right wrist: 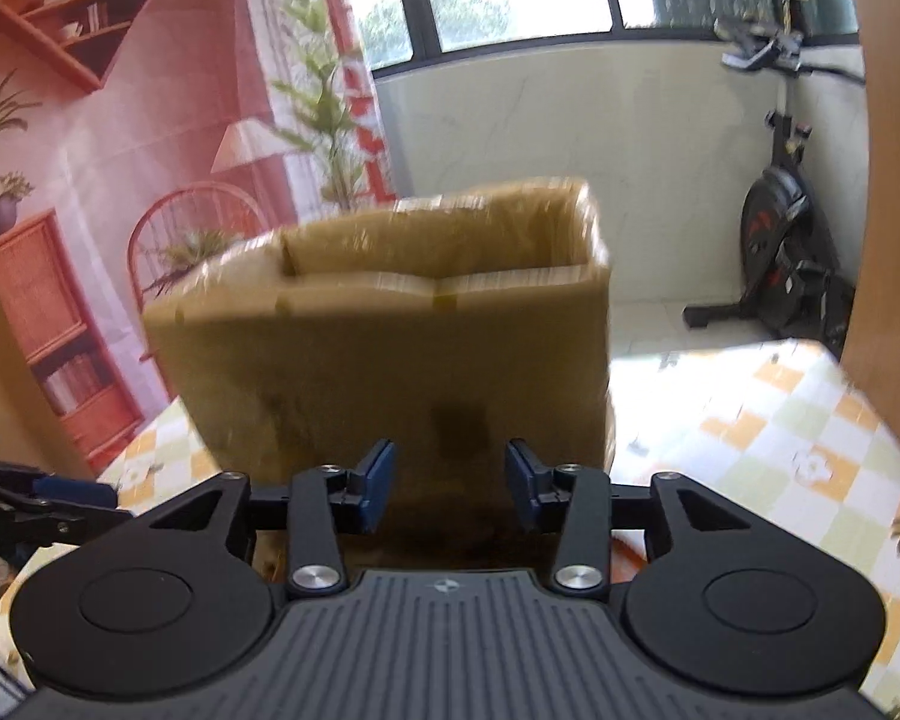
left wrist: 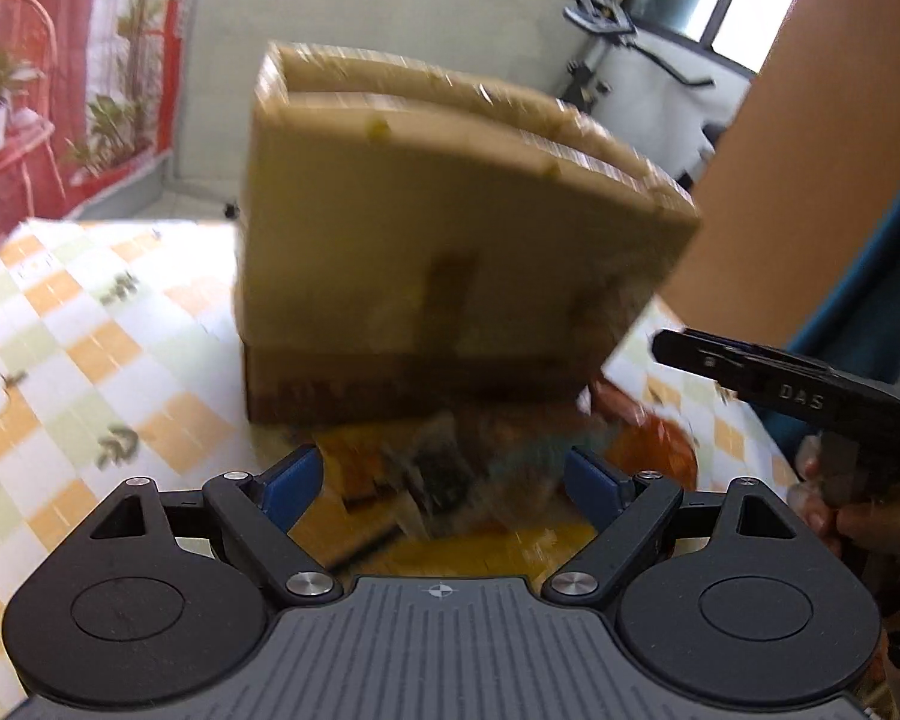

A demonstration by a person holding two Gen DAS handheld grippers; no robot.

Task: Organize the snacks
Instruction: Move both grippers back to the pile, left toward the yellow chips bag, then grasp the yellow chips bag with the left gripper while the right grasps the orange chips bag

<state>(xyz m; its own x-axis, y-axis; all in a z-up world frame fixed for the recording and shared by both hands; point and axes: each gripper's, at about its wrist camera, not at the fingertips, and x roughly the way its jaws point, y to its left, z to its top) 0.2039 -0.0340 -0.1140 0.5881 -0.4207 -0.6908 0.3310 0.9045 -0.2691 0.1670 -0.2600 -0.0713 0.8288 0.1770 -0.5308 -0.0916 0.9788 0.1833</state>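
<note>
The open-topped brown cardboard box (left wrist: 450,240) stands on the checked orange, green and white worktop (left wrist: 78,348), directly ahead of both grippers. The left gripper (left wrist: 444,480) has its blue-padded jaws wide apart above a blurred heap of orange and yellow snack packets (left wrist: 450,480) lying before the box. The right gripper (right wrist: 450,483) has its jaws apart, gripping nothing. Its black finger reads "DAS".

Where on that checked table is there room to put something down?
Bare cloth lies left of the cardboard box, out to the table's edge. In the right wrist view, more bare cloth lies right of the box. It is crowded in front of the box: blurred snack packets pile up there, with the left claw over them.
</note>
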